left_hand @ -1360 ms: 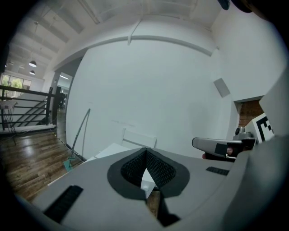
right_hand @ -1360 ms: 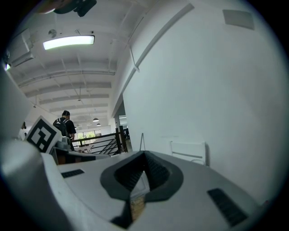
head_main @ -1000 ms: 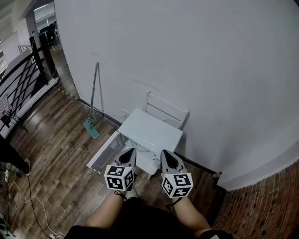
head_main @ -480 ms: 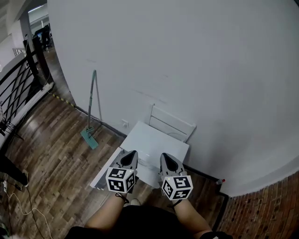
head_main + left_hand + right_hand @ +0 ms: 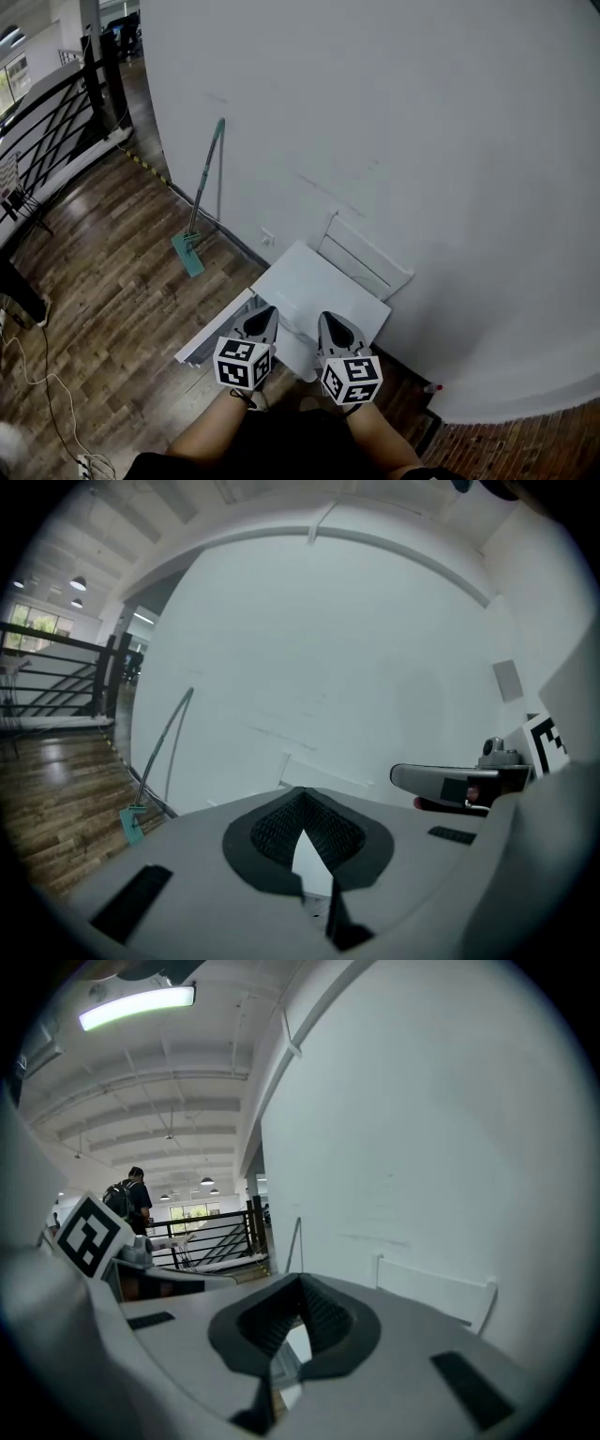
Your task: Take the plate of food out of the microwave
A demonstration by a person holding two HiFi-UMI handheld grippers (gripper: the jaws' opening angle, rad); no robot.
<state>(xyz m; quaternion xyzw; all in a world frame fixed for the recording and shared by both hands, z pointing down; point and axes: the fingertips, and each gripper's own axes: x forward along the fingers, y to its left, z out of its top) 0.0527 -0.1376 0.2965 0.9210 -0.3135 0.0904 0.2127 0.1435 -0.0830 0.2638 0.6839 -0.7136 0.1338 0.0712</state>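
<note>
Eight entries, left to right, each placed against the white box-shaped unit with a flat top (image 5: pixel 323 286). The unit stands on the dark wood-plank floor (image 5: pixel 112 309) at the foot of the plain white wall (image 5: pixel 394 112).

1. Black metal railing (image 5: pixel 90 75): far left of the unit, well apart from it.
2. Teal-headed mop with a thin grey handle (image 5: pixel 187 255): left of the unit and near it. Its head is on the floor and its handle leans on the wall.
3. White flat panel (image 5: pixel 214 330): juts from the unit's left front corner and touches it. Whether it is a door or a drawer cannot be told.
4. Left gripper (image 5: pixel 262 317), grey with a black-and-white marker cube: over the unit's near edge, pointing toward the wall. The jaws are clenched tip to tip with nothing between them.
5. Right gripper (image 5: pixel 327 321), same grey build and marker cube: just beside the left one, over the same edge of the unit. The jaws are likewise closed and empty.
6. White slatted frame (image 5: pixel 367 261): behind the unit, upright against the wall.
7. Small red-capped item (image 5: pixel 432 386): right of the unit at the wall's foot, too small to identify.
8. Plate of food: hidden in every view.
</note>
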